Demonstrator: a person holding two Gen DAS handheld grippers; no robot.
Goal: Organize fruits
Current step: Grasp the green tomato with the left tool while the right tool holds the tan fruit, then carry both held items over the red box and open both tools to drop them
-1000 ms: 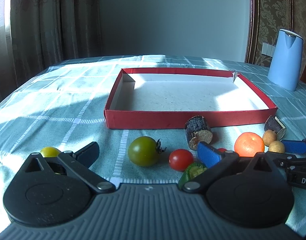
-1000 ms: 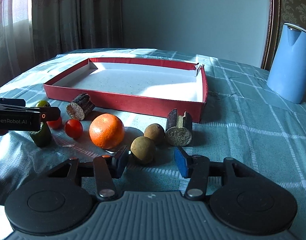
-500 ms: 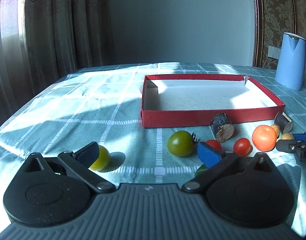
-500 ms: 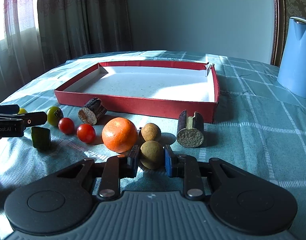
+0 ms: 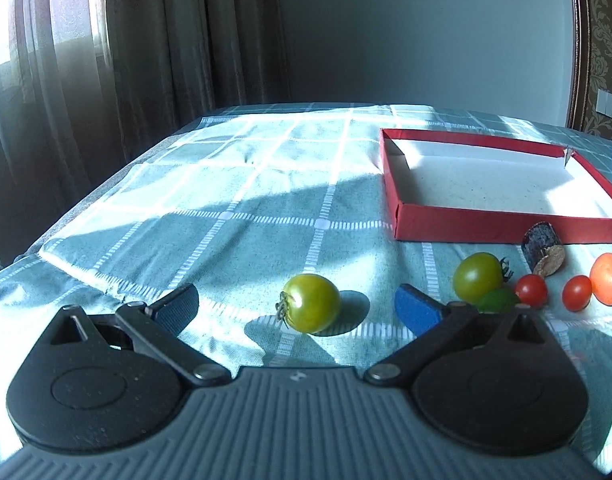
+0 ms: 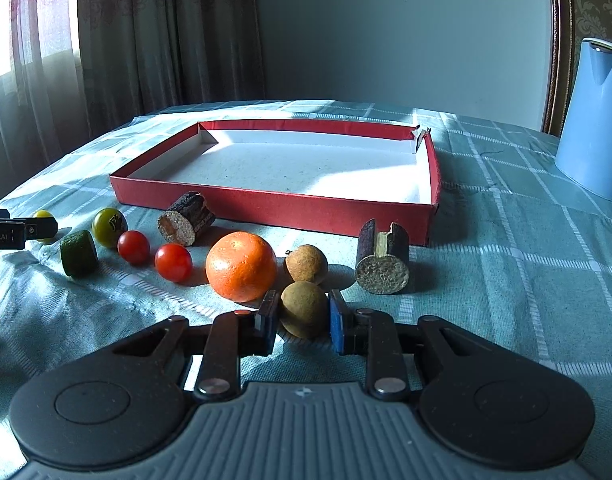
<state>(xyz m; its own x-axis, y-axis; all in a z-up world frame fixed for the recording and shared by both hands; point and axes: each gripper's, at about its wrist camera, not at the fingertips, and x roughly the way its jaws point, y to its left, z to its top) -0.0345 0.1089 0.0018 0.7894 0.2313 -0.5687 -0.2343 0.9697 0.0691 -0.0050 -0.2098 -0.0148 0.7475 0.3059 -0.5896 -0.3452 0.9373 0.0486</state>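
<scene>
– Sunlit checked tablecloth [image 6: 506,240], curtains behind. How far along is the sorting?

– Barely begun, I'd say. The red tray [image 6: 273,204] holds nothing; every fruit lies on the cloth in front of it.

– And the tongs?

– The right gripper [image 6: 301,314] pinches the nearer brown round fruit [image 6: 303,312], which sits on the cloth just beside the orange [image 6: 241,266]. The left gripper [image 5: 295,306] stands spread, a green tomato [image 5: 312,303] between its fingers, untouched.

– What remains?

– Everything: two cherry tomatoes [image 6: 173,262], the second green tomato [image 6: 109,221], the green chunk [image 6: 78,253], the other brown fruit [image 6: 306,263] and two bark-covered stubs [image 6: 382,262].
</scene>
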